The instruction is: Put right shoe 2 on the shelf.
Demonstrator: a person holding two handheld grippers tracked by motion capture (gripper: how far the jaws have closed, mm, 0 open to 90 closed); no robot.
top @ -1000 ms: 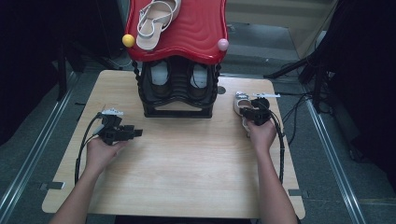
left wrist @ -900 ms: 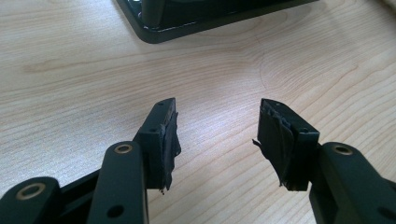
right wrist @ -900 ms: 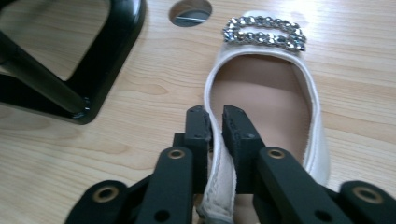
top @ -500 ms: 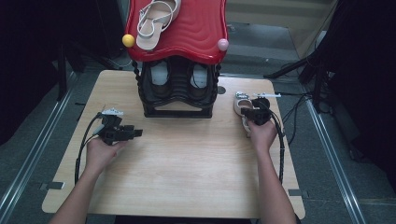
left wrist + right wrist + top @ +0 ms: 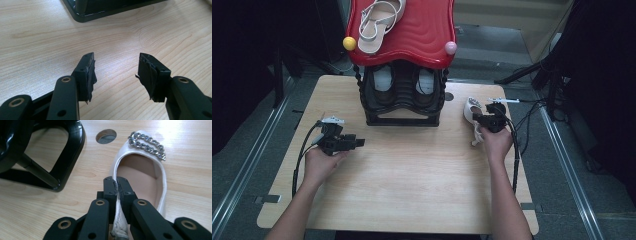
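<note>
A white flat shoe (image 5: 470, 110) with a rhinestone buckle (image 5: 147, 143) lies on the wooden table to the right of the shoe rack. My right gripper (image 5: 116, 182) is shut on the shoe's near side rim (image 5: 115, 173), pinched between the pads. Its jaws have just been closing on that rim. In the high view the right gripper (image 5: 478, 120) sits over the shoe's heel end. My left gripper (image 5: 360, 142) hovers at the table's left, pointing right. In its own view the left gripper (image 5: 117, 67) stands open over bare wood with nothing between its pads.
A black shoe rack (image 5: 402, 102) with a red wavy top (image 5: 424, 30) stands at the table's back middle, a pair of shoes inside. A white strappy sandal (image 5: 379, 20) lies on the red top. A round hole (image 5: 106, 136) in the table is near the shoe's toe.
</note>
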